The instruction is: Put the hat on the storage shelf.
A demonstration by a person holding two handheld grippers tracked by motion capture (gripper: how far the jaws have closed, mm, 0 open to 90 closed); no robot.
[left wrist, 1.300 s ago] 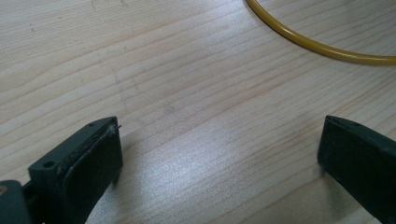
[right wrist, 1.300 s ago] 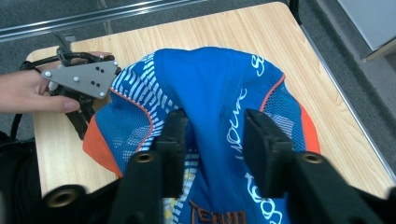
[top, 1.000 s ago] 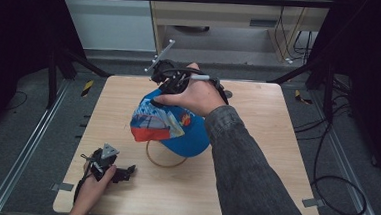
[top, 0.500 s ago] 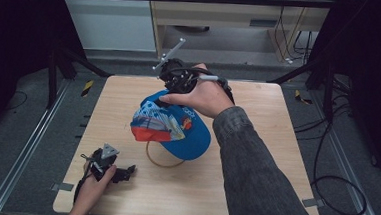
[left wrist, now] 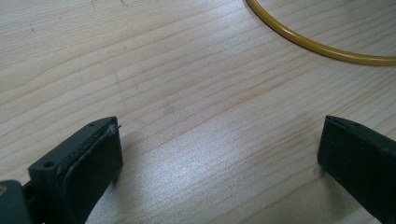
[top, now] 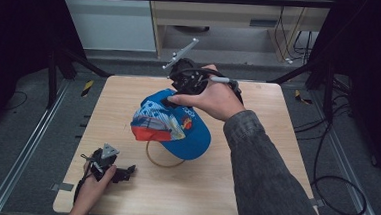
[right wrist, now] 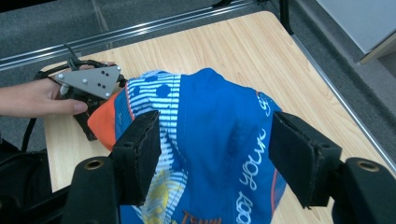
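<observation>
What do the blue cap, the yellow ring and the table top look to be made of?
Blue cap: woven fabric, matte; it creases softly, with printed stripes and lettering and an orange brim.
Yellow ring: probably plastic or rubber tubing, smooth with a slight sheen; the look leaves it open.
Table top: light wood or wood-look laminate; grain lines run across it, with a soft satin glare in the left gripper view.

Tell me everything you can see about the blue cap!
The cap looks like soft blue cloth with white lettering, a striped white-and-blue front panel and an orange-red brim. It lies on the wooden table, covering part of a yellow ring. The right gripper hovers open above it, pads not pressing.
</observation>
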